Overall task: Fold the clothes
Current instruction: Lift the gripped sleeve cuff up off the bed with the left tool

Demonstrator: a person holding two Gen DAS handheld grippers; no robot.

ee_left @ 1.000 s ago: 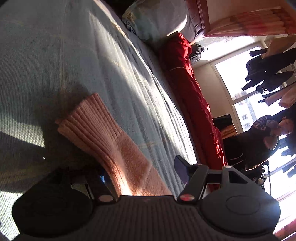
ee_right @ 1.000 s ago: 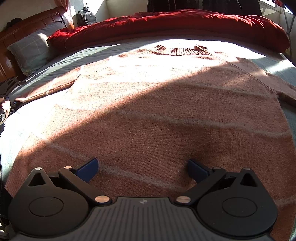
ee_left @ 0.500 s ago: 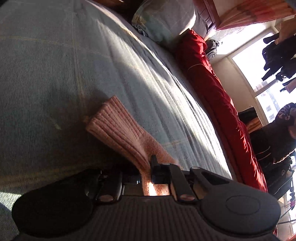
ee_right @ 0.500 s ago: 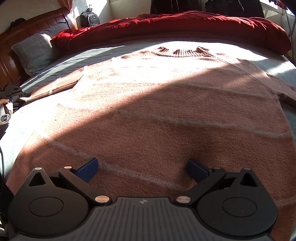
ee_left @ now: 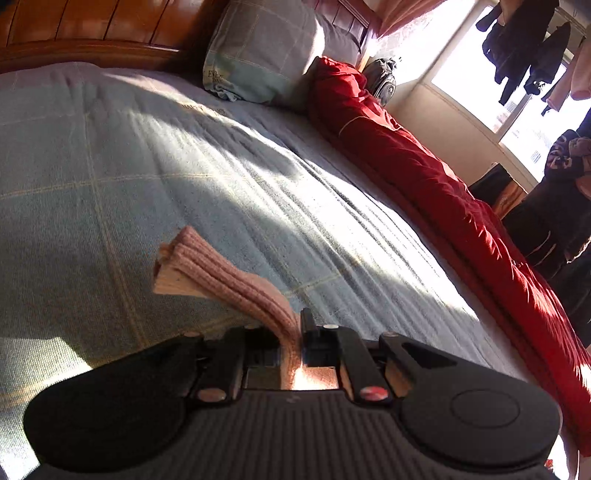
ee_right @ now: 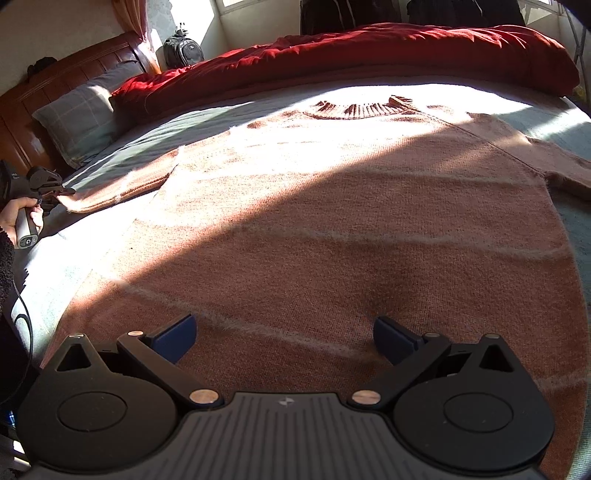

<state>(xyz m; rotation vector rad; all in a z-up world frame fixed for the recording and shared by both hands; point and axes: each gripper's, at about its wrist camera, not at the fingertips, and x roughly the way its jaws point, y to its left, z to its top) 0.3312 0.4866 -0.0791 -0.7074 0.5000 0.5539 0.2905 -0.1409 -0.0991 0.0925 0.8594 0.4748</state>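
The left gripper [ee_left: 293, 332] clamps the pink sweater's [ee_right: 332, 229] ribbed cuff [ee_left: 221, 280], lifted toward ten o'clock above the woven blue bedspread [ee_left: 147, 166]. The right gripper [ee_right: 284, 336] hovers, jaws spread, above the fuzzy flat-spread body.

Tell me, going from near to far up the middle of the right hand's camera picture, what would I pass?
right gripper, its jaws open → pink sweater spread flat → its ribbed collar → strip of grey-blue bedsheet → red quilt bunched along the far edge → dark clothes by the window.

Both wrist views—low, close—share the bed [ee_left: 192, 155].
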